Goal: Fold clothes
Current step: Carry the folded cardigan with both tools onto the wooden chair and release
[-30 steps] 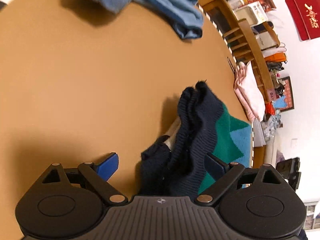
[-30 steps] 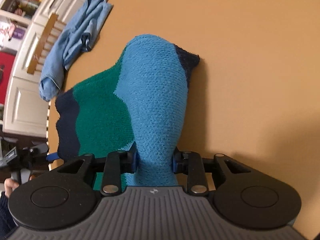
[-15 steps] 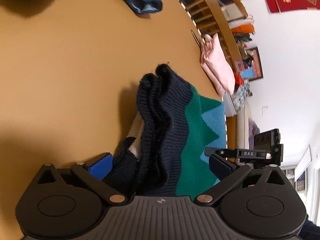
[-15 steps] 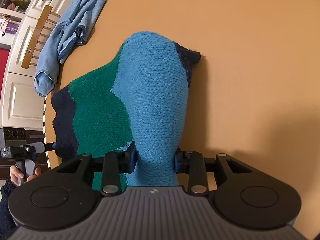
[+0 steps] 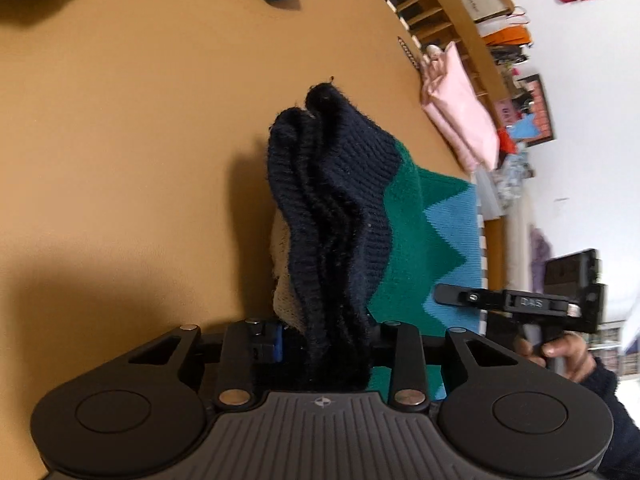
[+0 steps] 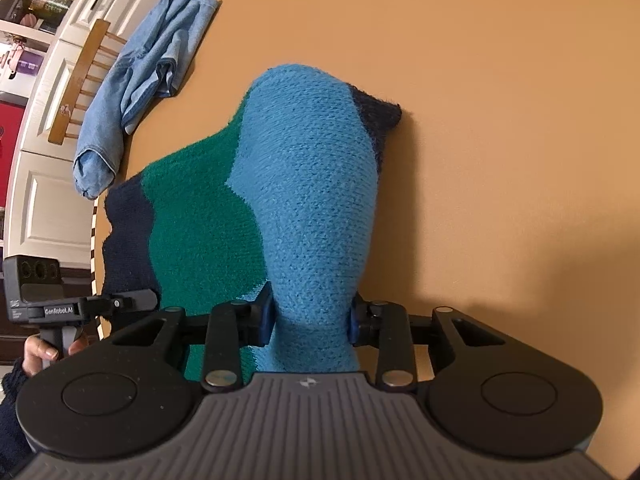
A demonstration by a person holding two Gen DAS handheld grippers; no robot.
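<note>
A knitted sweater with navy, green and light-blue zigzag bands lies on the tan table (image 5: 120,140). In the left wrist view its bunched navy hem (image 5: 340,200) rises between the fingers of my left gripper (image 5: 328,340); the jaws are closing, and the pads press on the navy folds, with a bit of cream fabric beside them. My right gripper (image 6: 312,316) is shut on a raised fold of the sweater's light-blue part (image 6: 304,184). Each gripper appears in the other's view, gripped by a hand: the right gripper (image 5: 520,304), the left gripper (image 6: 80,308).
A crumpled blue denim garment (image 6: 148,72) lies at the far table edge by a wooden chair (image 6: 80,84). A folded pink garment (image 5: 460,108) rests at the table's edge near wooden shelves (image 5: 460,8). Bare tan tabletop (image 6: 500,120) stretches to the right of the sweater.
The left jaws, wide open around the navy hem before, have closed onto it, and the left gripper has moved in along the sweater. The right gripper has kept still with its fold.
</note>
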